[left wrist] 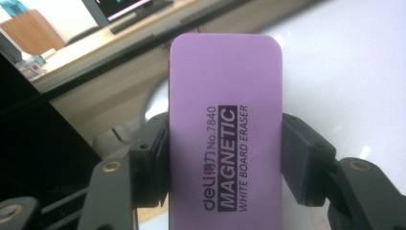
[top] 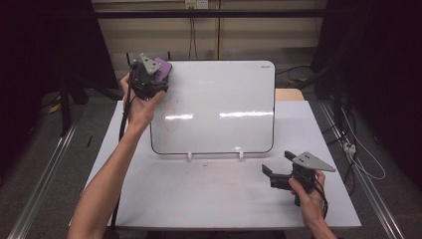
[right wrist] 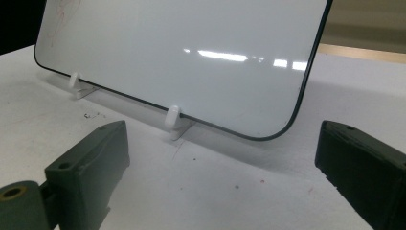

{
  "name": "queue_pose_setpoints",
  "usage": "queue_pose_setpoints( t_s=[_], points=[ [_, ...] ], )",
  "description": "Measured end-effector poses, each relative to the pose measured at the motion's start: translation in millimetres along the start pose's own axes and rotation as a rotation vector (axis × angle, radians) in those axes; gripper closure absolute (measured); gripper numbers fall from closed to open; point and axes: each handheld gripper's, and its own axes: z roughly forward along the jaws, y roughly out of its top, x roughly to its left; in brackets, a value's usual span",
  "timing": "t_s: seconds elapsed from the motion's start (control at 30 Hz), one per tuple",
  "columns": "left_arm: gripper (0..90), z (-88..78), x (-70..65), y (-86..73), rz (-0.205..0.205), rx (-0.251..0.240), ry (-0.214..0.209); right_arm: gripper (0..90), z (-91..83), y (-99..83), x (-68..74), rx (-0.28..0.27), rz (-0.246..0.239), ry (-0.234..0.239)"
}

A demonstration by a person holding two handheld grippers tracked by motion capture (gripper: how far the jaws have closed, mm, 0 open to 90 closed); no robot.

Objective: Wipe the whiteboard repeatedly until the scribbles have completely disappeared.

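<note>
The left gripper, fingers clamped on the purple eraser, sits at the whiteboard's top-left corner, so wiping the faint red marks comes next; the right gripper waits wide open and empty over the worktop.

Three cameras, one white rounded-corner whiteboard in common.
The high view looks forward and down over the white table; the left gripper view sits close up behind a purple rectangular eraser at the whiteboard's top corner; the right gripper view looks low across the table at its bottom edge.
</note>
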Motion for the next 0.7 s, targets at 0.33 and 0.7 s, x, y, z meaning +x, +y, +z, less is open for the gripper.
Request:
queue_pose_setpoints(
  t_s=[0.33, 0.7],
  points=[
    [41.4, -5.2, -24.0, -17.8, 0.065, 0.016, -0.068, 4.6, 0.3, 0.2, 1.8, 0.002, -0.019, -0.003],
    [41.4, -7.8, 26.8, -13.0, -0.012, 0.022, 0.05, 4.4, 1.0, 0.5, 1.3, 0.001, -0.018, 0.002]
  ],
)
